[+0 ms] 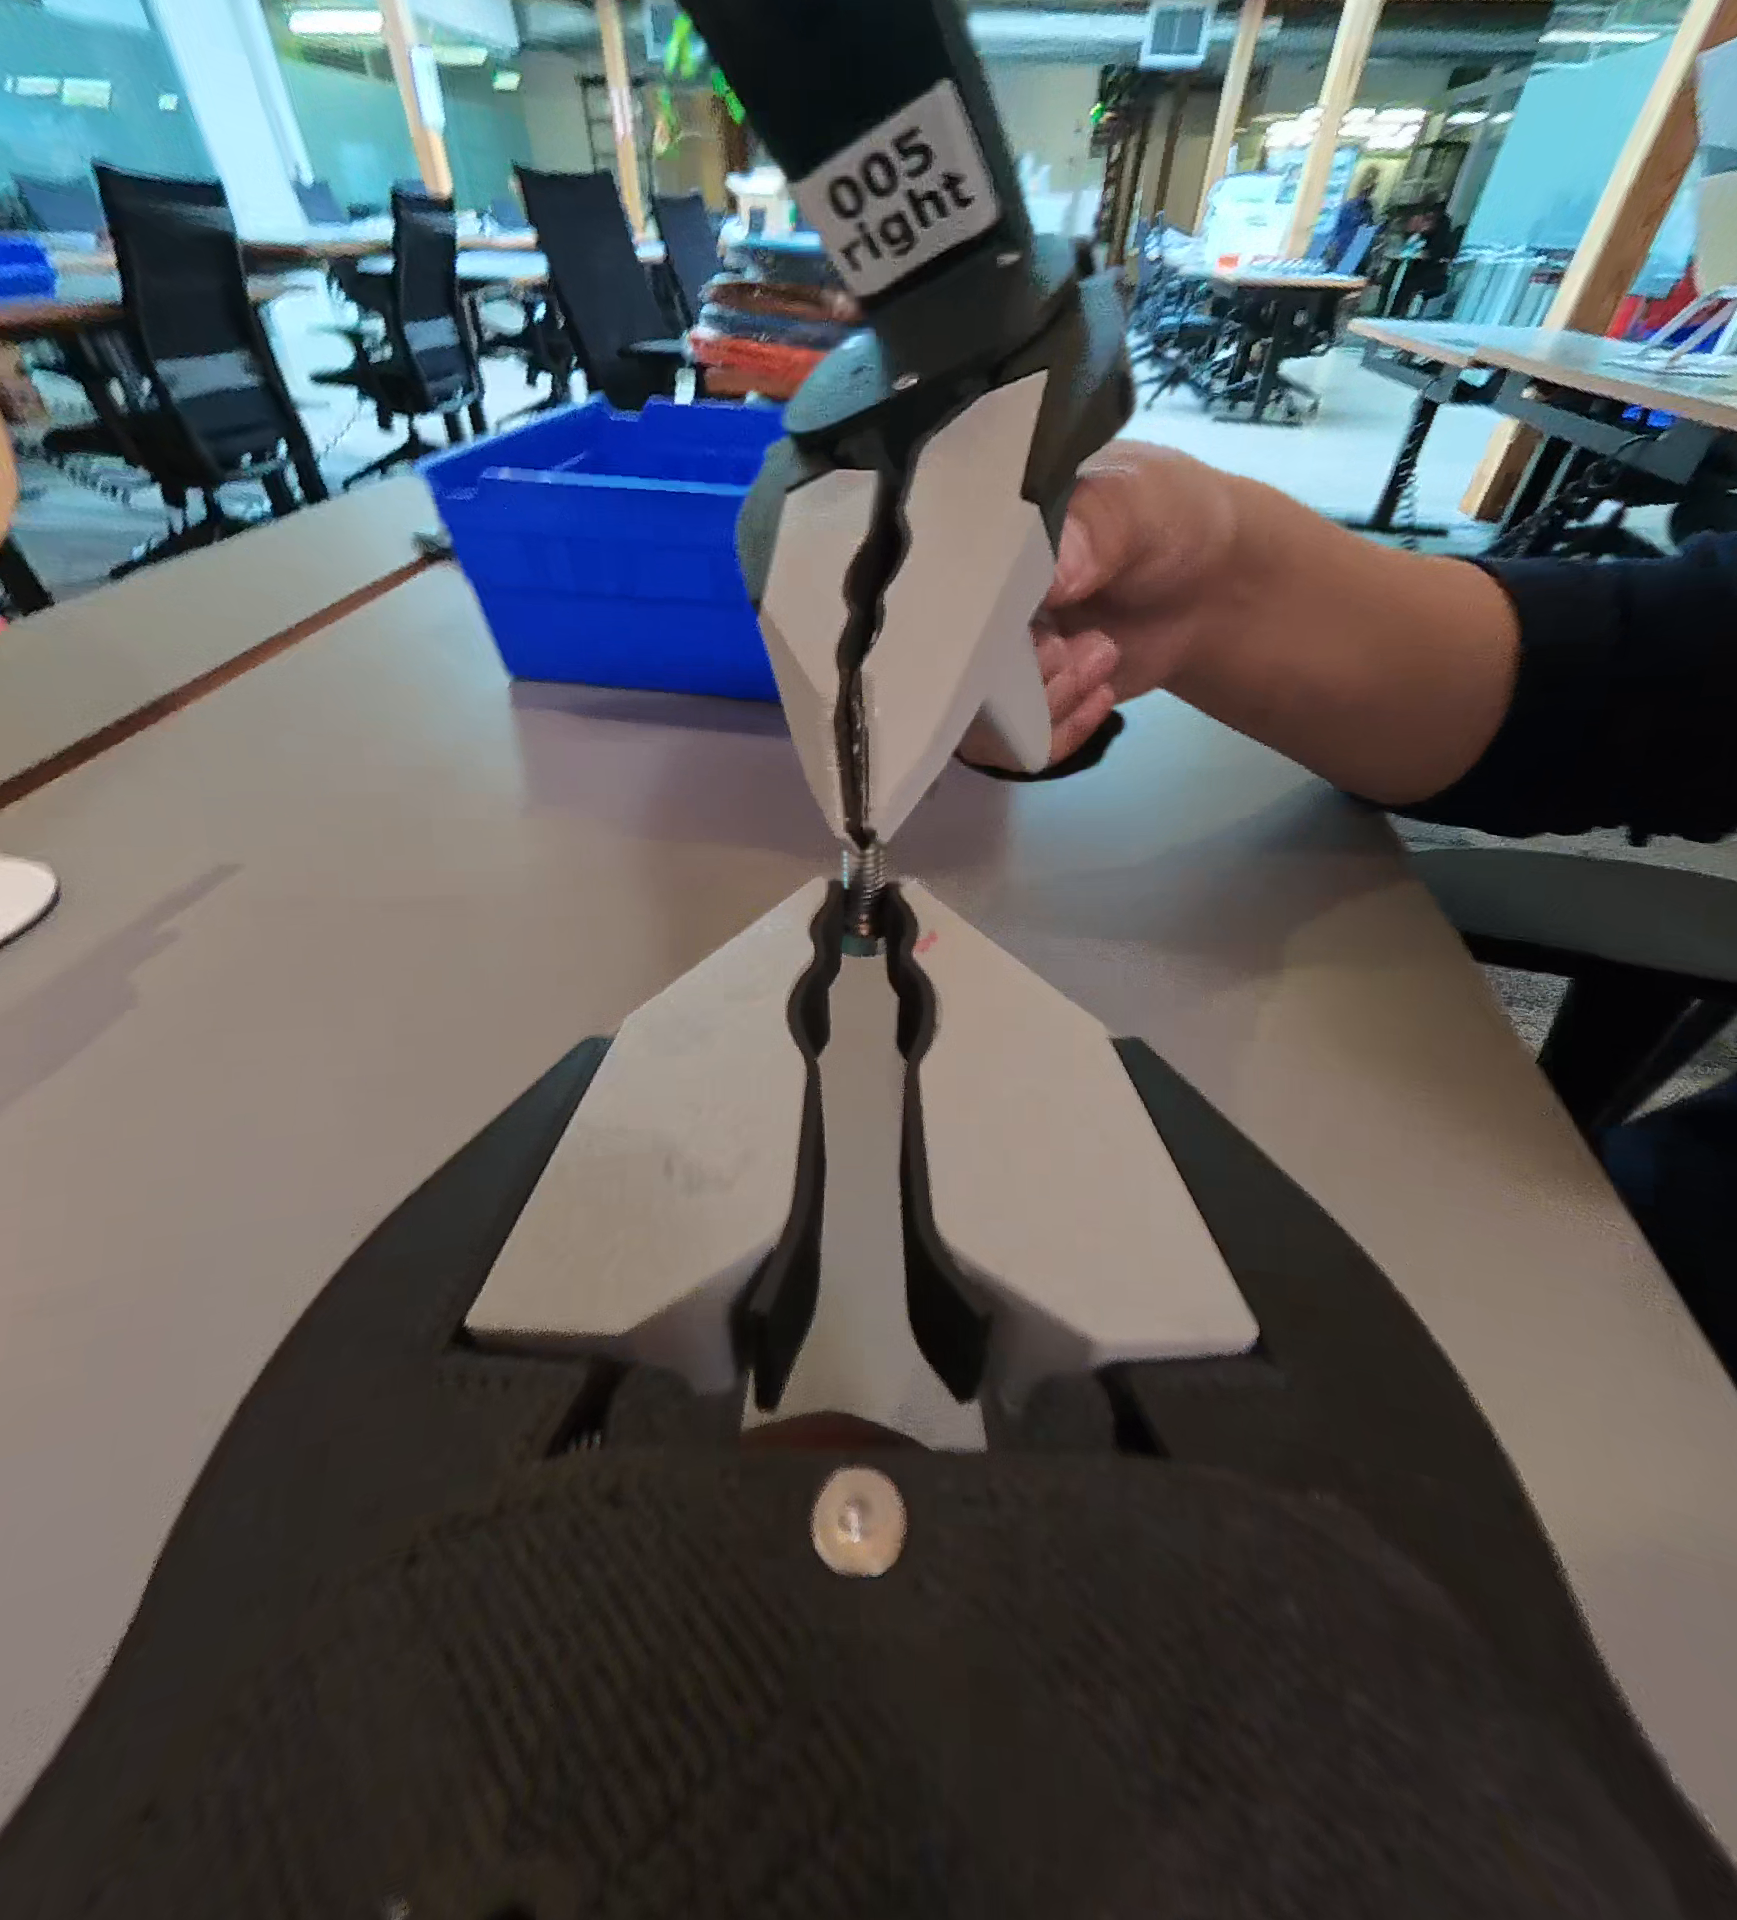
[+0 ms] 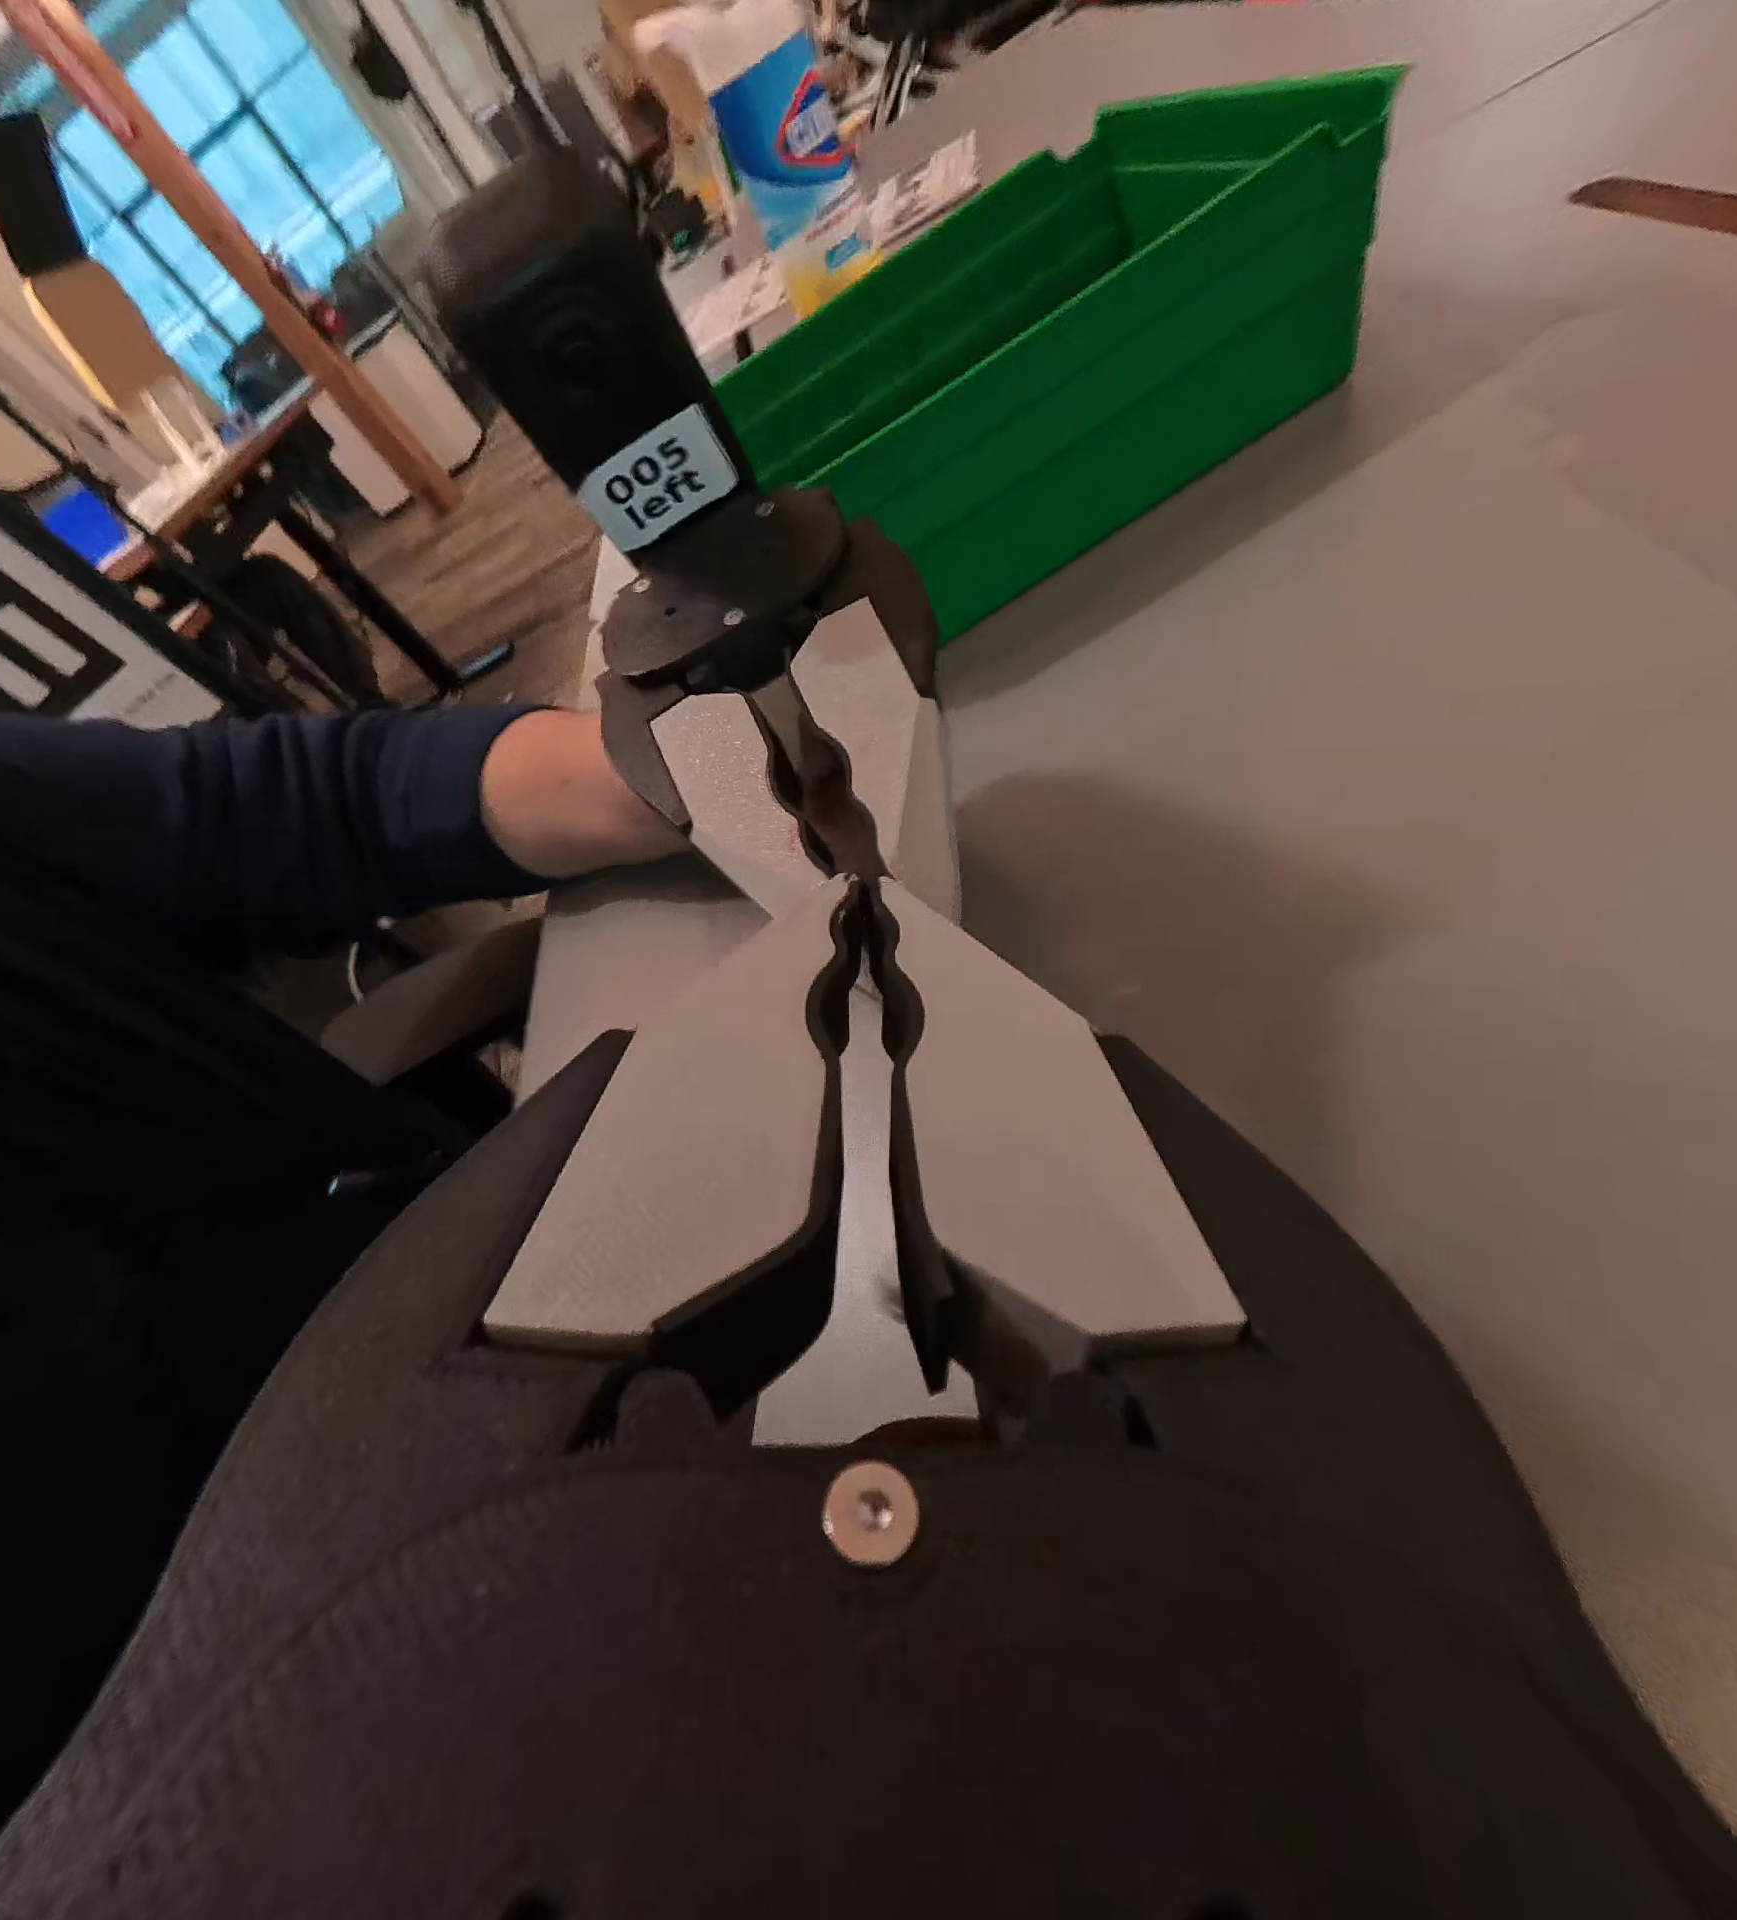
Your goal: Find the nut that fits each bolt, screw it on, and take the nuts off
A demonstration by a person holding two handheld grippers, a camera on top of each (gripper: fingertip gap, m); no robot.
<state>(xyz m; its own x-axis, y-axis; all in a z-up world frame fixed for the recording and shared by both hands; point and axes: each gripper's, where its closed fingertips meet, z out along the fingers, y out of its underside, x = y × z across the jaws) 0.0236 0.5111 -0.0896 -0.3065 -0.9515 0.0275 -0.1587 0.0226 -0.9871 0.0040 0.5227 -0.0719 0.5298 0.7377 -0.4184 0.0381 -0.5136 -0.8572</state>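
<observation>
The bolt [image 1: 860,871] hangs in the air above the grey tabletop [image 1: 344,831], its threaded shank bridging the two tips; the left tool [image 1: 862,914] is clamped on its lower end, where a nut [image 1: 861,943] seems to sit; the right tool [image 1: 859,821] pinches the top end; judging by this, threading is under way; next, a steady twist with axes aligned.

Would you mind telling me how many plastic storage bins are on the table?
2: a blue bin behind the right gripper in the left wrist view, and a green bin beyond the left gripper in the right wrist view. Others may be out of view.
</observation>
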